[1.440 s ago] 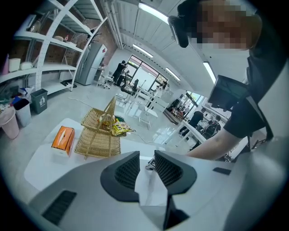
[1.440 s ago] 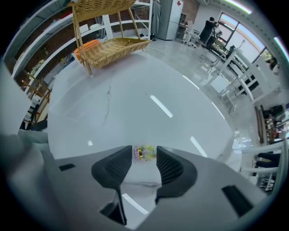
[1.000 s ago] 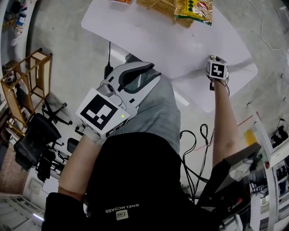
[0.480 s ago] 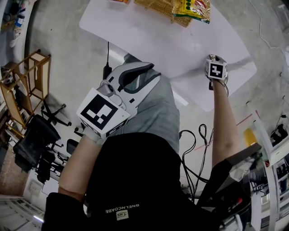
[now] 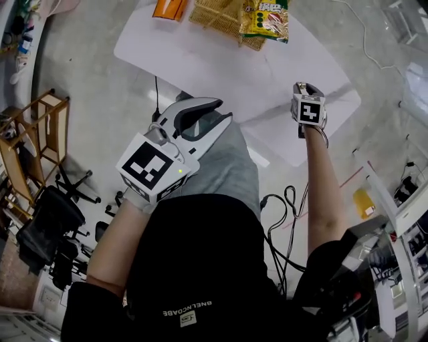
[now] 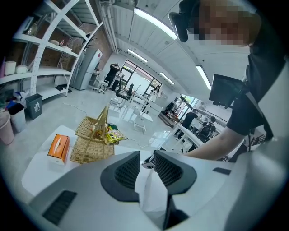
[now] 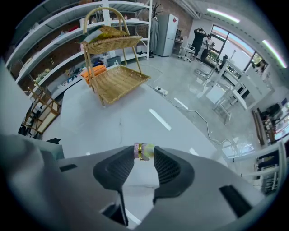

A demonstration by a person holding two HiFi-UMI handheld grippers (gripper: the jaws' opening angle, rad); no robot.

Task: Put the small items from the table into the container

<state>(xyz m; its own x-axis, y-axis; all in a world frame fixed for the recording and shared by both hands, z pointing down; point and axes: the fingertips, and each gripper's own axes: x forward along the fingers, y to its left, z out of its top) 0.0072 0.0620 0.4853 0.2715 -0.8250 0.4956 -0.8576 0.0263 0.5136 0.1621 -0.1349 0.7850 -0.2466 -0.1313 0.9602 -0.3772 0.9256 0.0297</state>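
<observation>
Closest to the body, the left forearm is bent in over the lap. The left tongs [image 5: 224,110] point forward and slightly down toward the counter [image 5: 221,60], released, with an empty gap between the jaws. The right arm is stretched out straight, and its wrist tips the right tongs [image 7: 143,155] steeply down over the counter's near right corner. They are clenched at the very tips on a small pink and pale-yellow item with a gold band [image 7: 143,151], held well apart from the container. At the counter's far side stands the two-tier wicker basket [image 7: 118,81] with its hoop handle. A yellow-green snack packet [image 5: 264,17] lies over its edge, and an orange box [image 5: 168,8] sits just beside it.
</observation>
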